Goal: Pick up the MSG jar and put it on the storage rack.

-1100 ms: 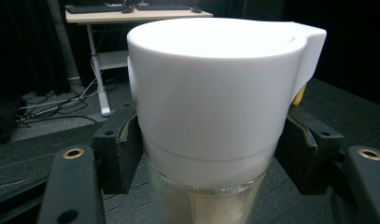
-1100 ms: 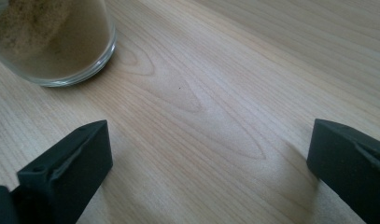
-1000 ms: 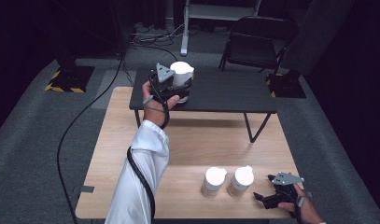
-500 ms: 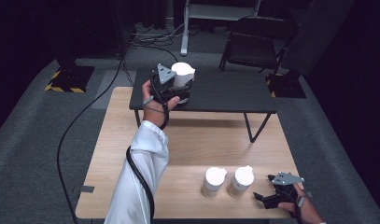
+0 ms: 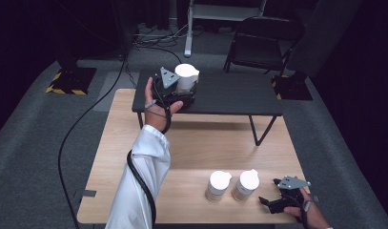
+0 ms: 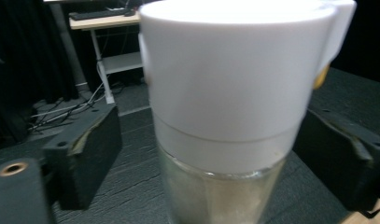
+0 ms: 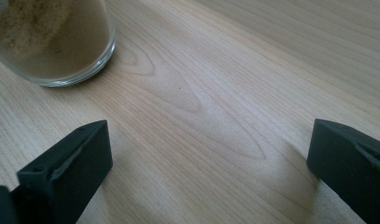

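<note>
A glass jar with a white cap (image 5: 187, 76) stands upright on the low black table (image 5: 239, 95). It looms close in the left gripper view as the jar (image 6: 234, 93). My left gripper (image 5: 186, 89) reaches around it from the near side. Its jaws have just been opening, and my left gripper (image 6: 211, 158) now stands open with a gap between each pad and the glass. Far off at the wooden table's near right corner, my right gripper (image 5: 270, 192) rests open. Bare wood lies between the jaws of the right gripper (image 7: 211, 154).
Two more white-capped jars (image 5: 218, 185) (image 5: 246, 183) stand side by side on the wooden table (image 5: 206, 143), left of the right gripper; one jar's base (image 7: 52, 42) holds brown powder. A black chair (image 5: 263, 43) stands behind the black table. A cable (image 5: 82, 124) trails over the floor.
</note>
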